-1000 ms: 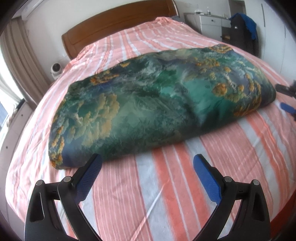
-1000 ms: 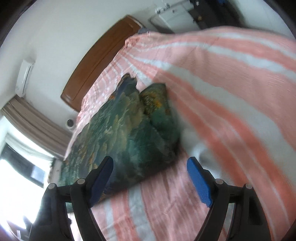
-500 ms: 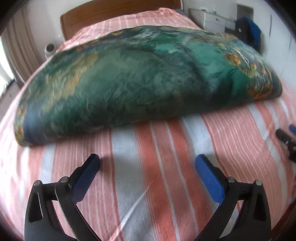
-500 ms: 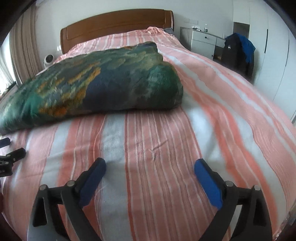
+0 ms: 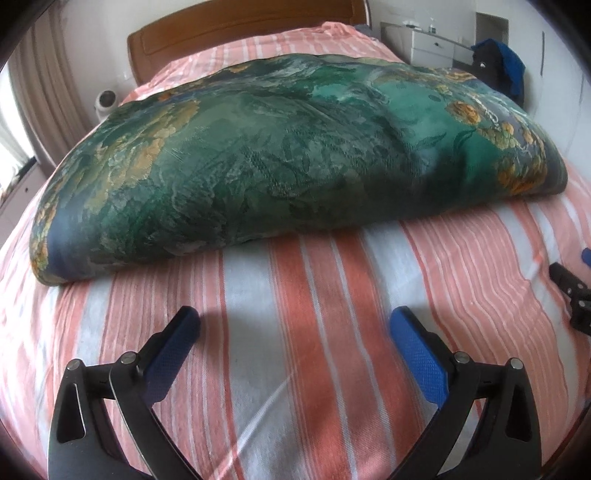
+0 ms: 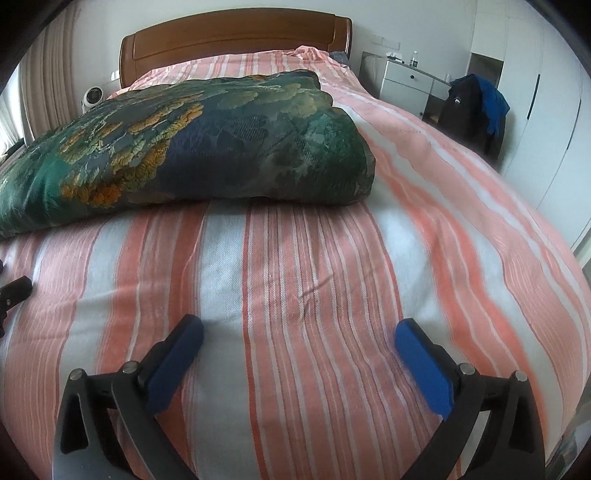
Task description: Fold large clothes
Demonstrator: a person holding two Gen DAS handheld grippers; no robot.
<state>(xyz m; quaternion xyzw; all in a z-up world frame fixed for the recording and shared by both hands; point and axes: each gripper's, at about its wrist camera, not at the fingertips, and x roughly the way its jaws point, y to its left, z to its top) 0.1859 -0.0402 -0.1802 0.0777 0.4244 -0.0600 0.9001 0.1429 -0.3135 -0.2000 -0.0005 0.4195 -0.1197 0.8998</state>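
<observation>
A thick green quilt [image 5: 280,155] with gold flower patterns lies folded into a long bundle across the striped bed [image 5: 314,295]; the right wrist view shows its right end [image 6: 207,147]. My left gripper [image 5: 295,321] hovers open over the bare sheet just in front of the bundle's near edge, nothing between its blue pads. My right gripper [image 6: 299,328] stands wide over the sheet short of the bundle's right end, jaws still opening and empty. Each gripper's black tip shows at the edge of the other's view, the right gripper [image 5: 569,291] and the left gripper [image 6: 13,295].
A wooden headboard [image 6: 236,33] stands at the far end. A white fan [image 6: 92,98] sits left of the bed. A white drawer unit [image 6: 410,85] and a chair with dark and blue clothes [image 6: 472,107] stand at the right, before white wardrobe doors.
Both grippers dropped toward the sheet in front of the quilt. The right view rolled from tilted to level and swung to face the bundle's right end, its jaws spreading wider.
</observation>
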